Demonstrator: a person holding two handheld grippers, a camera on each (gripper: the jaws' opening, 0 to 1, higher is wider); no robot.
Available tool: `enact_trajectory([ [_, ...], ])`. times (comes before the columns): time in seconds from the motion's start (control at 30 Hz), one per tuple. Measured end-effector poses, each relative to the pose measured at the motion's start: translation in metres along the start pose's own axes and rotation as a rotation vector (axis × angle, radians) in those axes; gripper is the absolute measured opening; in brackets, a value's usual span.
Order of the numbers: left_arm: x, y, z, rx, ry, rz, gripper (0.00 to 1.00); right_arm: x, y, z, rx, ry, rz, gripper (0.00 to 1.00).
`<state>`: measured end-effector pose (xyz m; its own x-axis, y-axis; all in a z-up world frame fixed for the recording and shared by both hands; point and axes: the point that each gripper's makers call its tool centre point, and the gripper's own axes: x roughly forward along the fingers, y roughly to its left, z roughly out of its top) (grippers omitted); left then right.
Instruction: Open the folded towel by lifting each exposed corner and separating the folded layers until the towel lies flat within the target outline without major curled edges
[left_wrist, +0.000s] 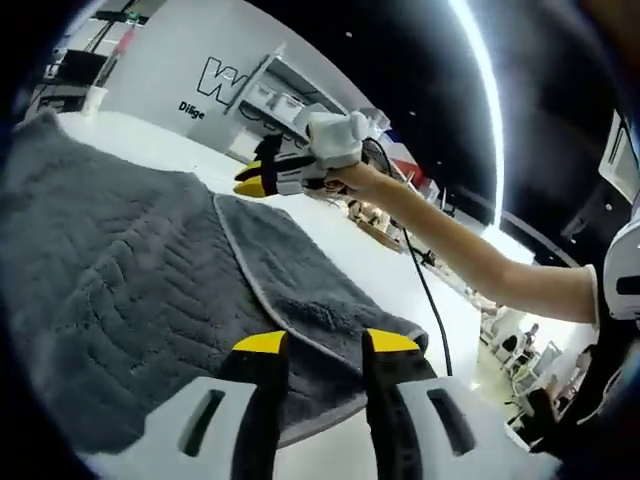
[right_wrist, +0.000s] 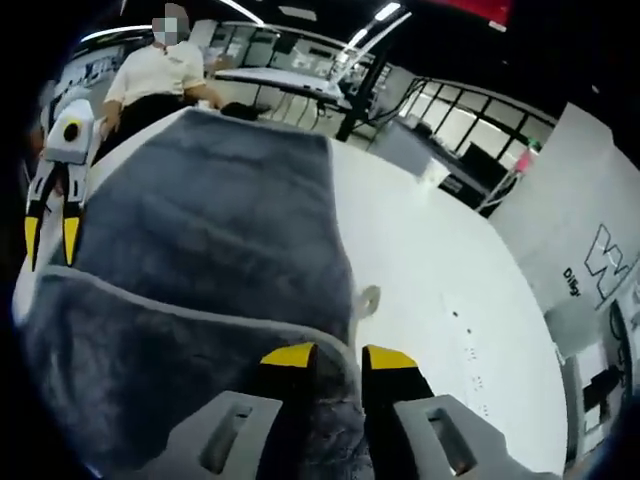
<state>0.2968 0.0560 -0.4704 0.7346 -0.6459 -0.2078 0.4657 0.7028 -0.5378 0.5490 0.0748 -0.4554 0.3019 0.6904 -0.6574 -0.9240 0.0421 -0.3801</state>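
Towel (left_wrist: 130, 270), grey and fluffy, lies spread on the white desk (left_wrist: 400, 280); one corner part is folded over on top, with a pale edge showing; a black cable (left_wrist: 425, 290) runs across the desk past the towel; a person in a light shirt (right_wrist: 160, 70) stands at the far end; the left gripper (left_wrist: 325, 345) hangs over the folded corner, jaws a little apart, holding nothing; the right gripper (right_wrist: 338, 358) sits at the towel's edge, jaws also a little apart, nothing between them.
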Motion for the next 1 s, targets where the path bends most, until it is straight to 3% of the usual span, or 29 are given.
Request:
enact_trajectory([
  [0.2, 0.000, -0.005, -0.003, -0.006, -0.009, 0.036, 0.22, -0.006, 0.005, 0.003, -0.023, 0.007, -0.009, 0.13],
  [0.43, 0.002, -0.013, -0.005, 0.008, 0.020, 0.048, 0.30, -0.012, 0.009, 0.010, -0.026, -0.011, -0.015, 0.12],
  [0.67, 0.013, -0.008, -0.013, 0.118, 0.047, 0.065, 0.10, -0.019, 0.008, 0.012, -0.025, -0.019, -0.027, 0.11],
  [0.83, 0.012, -0.001, -0.007, 0.137, 0.026, 0.079, 0.03, -0.022, 0.007, 0.011, -0.018, -0.020, -0.033, 0.11],
  [1.0, 0.007, -0.002, 0.003, 0.209, -0.010, 0.088, 0.02, -0.023, 0.006, 0.008, -0.002, -0.002, -0.036, 0.10],
])
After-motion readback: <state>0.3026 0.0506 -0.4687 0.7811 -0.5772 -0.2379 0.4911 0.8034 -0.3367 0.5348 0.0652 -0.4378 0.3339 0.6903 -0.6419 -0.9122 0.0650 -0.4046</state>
